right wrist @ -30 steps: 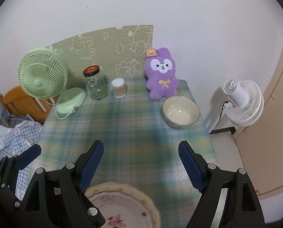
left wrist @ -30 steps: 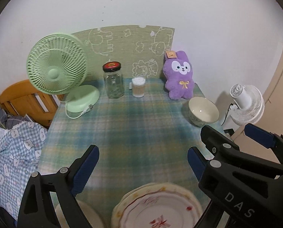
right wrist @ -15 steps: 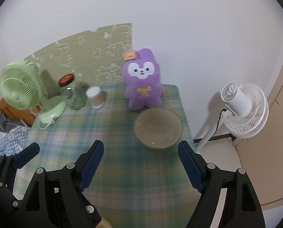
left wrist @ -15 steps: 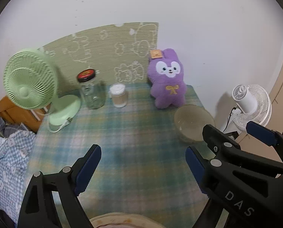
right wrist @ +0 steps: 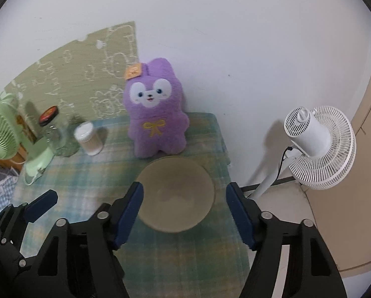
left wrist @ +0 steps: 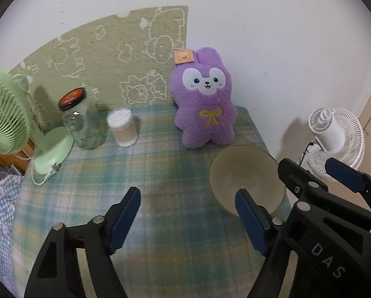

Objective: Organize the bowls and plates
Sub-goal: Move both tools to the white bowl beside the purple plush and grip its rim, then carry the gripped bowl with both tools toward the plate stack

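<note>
On the plaid-covered table, the purple plush rabbit stands at the back edge just behind the bowl near the right edge, framed by the spread-apart right gripper, while only the left gripper's view, equally agape, shows the whole glass jar.

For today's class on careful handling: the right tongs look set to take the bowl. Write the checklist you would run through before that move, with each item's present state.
1. Right tongs open: ok, the jaws stand wide apart.
2. Bowl lined up between its fingers: ok, it sits between the blue pads.
3. Bowl empty: ok, nothing visible inside.
4. Room behind the bowl: not ok, the plush stands right behind its far rim.
5. Left tongs out of the way: ok, open and beside the bowl.
6. Height above the rim: cannot tell.
</note>
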Demonstrator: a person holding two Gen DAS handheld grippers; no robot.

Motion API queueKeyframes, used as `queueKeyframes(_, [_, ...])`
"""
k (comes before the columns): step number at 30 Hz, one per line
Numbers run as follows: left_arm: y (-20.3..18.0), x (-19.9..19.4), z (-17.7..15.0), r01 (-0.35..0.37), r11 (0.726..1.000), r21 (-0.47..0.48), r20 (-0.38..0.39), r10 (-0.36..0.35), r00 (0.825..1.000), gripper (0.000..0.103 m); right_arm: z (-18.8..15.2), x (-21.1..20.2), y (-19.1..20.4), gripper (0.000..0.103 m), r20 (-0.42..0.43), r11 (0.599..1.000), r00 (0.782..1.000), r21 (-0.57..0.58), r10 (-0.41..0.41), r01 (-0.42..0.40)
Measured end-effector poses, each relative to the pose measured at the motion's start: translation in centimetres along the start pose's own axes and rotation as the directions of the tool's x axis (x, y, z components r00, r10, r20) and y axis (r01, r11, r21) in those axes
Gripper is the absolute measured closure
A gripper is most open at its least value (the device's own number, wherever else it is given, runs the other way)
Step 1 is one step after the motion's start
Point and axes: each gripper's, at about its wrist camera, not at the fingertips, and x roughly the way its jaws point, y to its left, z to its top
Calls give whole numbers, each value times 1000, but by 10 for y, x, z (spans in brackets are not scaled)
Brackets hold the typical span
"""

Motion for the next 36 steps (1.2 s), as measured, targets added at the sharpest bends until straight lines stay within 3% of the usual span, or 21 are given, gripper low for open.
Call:
queueKeyframes(9, [-15, 55, 7, 17, 1000, 21, -62, -15, 998, 52, 3, 50, -20, 40, -51, 999, 999, 43, -13, 15])
queueKeyframes(20, [-34, 97, 9, 18, 998, 67, -112, -10, 994, 69, -1, 93, -37, 48, -118, 997, 993, 79, -8, 18])
queueKeyframes(22, [-34, 103, 9, 27, 998, 55, -119, -20, 993, 77, -2, 99, -39, 50, -127, 996, 992, 84, -7, 18])
queueKeyframes(31, [-34, 118, 9, 6, 998, 62, -132, 3, 991, 87, -4, 117, -40, 63, -161, 996, 987, 93, 3, 12])
queueKeyframes(36, [-35, 119, 6, 13, 997, 78, -128, -3, 992, 87, -4, 126, -37, 83, -184, 996, 983, 91, 15, 2])
